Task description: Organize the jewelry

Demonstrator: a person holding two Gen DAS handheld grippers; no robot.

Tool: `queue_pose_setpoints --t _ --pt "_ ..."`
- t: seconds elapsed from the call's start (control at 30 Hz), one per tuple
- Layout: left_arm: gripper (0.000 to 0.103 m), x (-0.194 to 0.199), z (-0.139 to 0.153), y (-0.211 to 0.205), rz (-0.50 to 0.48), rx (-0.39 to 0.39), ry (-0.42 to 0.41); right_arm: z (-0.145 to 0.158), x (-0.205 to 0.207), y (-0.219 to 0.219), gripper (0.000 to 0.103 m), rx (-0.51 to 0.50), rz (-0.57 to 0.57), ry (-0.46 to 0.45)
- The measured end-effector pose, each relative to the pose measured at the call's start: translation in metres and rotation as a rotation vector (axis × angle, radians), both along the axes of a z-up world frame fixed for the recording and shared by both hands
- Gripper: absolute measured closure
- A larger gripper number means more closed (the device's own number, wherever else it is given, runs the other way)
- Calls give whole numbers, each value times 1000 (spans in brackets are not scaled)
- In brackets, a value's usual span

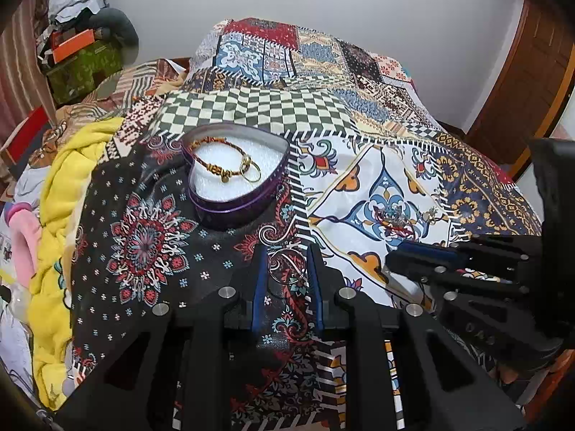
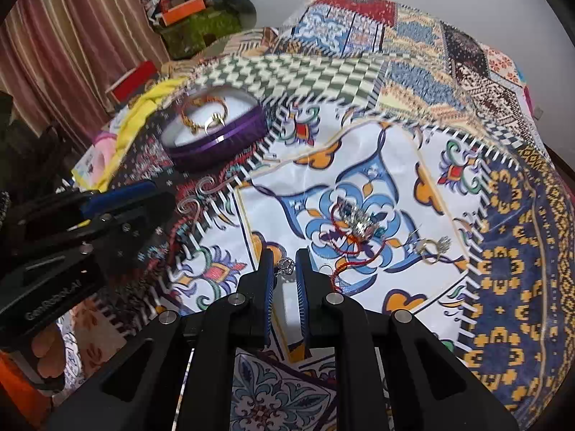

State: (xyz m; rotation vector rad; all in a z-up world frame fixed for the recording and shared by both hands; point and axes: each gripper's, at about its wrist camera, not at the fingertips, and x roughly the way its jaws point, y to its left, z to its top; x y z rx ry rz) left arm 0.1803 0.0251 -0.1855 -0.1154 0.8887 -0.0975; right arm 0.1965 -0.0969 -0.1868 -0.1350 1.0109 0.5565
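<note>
A purple heart-shaped tin (image 1: 230,208) with a white lining sits on the patterned bedspread. It holds a red-and-gold bracelet (image 1: 215,168) and a gold ring (image 1: 253,172). My left gripper (image 1: 286,251) is shut on a thin silver hoop (image 1: 287,281), low over the dark patch in front of the tin. My right gripper (image 2: 285,256) is shut on a small silver ring (image 2: 285,265), just above the white patch. Beyond it lies a tangle of silver pieces on red thread (image 2: 359,222), with another silver ring (image 2: 431,246) to its right.
The bedspread (image 1: 323,107) rises over a pillow at the back. A yellow blanket (image 1: 61,215) and pink items lie at the left edge. Boxes and bags are piled by the curtain at far left. A wooden door (image 1: 521,89) stands at the right.
</note>
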Motion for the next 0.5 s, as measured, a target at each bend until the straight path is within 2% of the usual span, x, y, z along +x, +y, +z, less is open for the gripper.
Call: queue_pose_setpoints --t 0.27,0.5 --pt "82 -8 27 7 21 11 -59 50 -2 -10 92 63 -31 -101" --pt "82 -14 62 19 49 13 -143 93 -1 -12 92 99 -48 -207"
